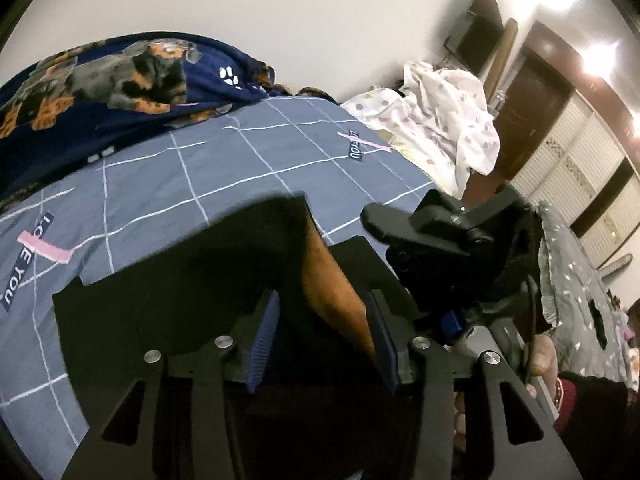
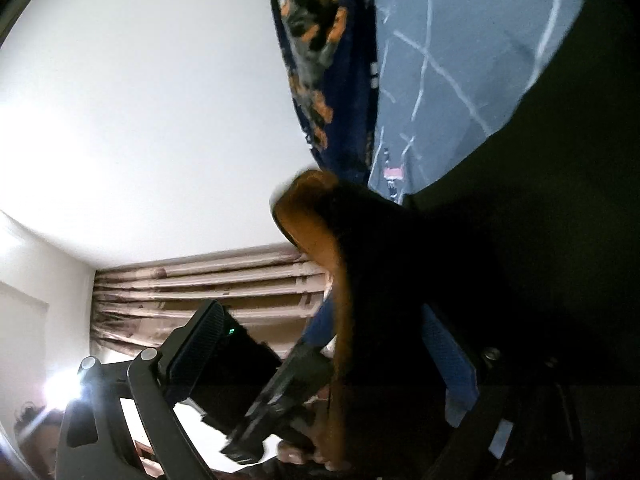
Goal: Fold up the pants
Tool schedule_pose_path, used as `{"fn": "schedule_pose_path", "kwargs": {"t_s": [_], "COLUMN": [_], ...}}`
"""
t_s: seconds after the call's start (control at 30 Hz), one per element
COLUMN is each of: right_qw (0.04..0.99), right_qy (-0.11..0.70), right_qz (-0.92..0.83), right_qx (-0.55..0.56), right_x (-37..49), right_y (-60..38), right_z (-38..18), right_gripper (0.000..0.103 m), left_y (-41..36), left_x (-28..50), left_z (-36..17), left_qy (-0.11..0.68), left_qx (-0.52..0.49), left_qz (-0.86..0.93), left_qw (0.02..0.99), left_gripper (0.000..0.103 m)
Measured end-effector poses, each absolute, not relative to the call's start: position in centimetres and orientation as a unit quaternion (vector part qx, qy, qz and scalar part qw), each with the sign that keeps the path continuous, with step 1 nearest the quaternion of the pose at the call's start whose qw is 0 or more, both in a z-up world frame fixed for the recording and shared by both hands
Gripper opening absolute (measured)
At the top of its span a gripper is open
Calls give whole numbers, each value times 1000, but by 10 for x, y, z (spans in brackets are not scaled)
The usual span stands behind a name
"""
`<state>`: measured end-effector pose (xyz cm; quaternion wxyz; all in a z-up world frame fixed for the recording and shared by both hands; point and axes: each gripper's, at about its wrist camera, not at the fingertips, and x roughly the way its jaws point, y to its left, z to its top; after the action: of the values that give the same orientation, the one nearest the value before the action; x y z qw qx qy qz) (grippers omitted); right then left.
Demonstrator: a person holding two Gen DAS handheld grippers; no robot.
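Pants (image 1: 224, 264) are black with an orange-brown lining, lifted off the bed (image 1: 248, 160) and hanging between the two claws, lower part draped toward the near edge of the bed. Left claw (image 1: 324, 340): blue pads sit a moderate gap apart with dark fabric and the orange lining running up between them; looks like it is pinching the cloth, but the pads don't read as fully pressed, so call it holding with some doubt. Right claw (image 2: 384, 344): seen from its own camera, black fabric with the orange edge fills the space between its blue pads and rises past them, so it is clamped on the pants too. In the left view the right claw's body (image 1: 440, 240) sits just to the right of the left claw and a bit further out, so both grips are close together on one end of the garment, likely waistband or a hem, can't tell which. Long axis of the pants appears to run from the claws down toward the near edge of the bed, away from the dog-print blanket (image 1: 104, 76) at the far edge. Key relation for the next move, as I read it: the cloth is above the bed's open grid-pattern area, which lies ahead of both claws, so laying or folding over means carrying the held end forward over that area. Risk: grips this close together let the fabric bunch.
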<state>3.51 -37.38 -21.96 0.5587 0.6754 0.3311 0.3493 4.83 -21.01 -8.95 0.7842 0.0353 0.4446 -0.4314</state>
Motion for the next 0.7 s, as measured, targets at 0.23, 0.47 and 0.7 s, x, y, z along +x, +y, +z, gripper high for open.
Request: {"fn": "schedule_pose_path", "kwargs": {"t_s": [0.23,0.47,0.7], "right_qw": [573,669,707], "right_qy": [361,422,458], "right_qz": [309,271,231], "right_qx": [668,549,486], "right_x": [38,41,43], "right_y": [-380,-369,-368], "right_z": [-238,-214,-212], "right_gripper": [101,85,18], "left_y": [-175,-115,-84], "left_x": [61,63,53], "left_z": [-73,-93,-125], "left_qy": [436,444,481], "left_qx": [17,47,42], "left_qz": [-414,-342,-308], "left_qw": [799,827,820], "left_gripper": [53,59,59]}}
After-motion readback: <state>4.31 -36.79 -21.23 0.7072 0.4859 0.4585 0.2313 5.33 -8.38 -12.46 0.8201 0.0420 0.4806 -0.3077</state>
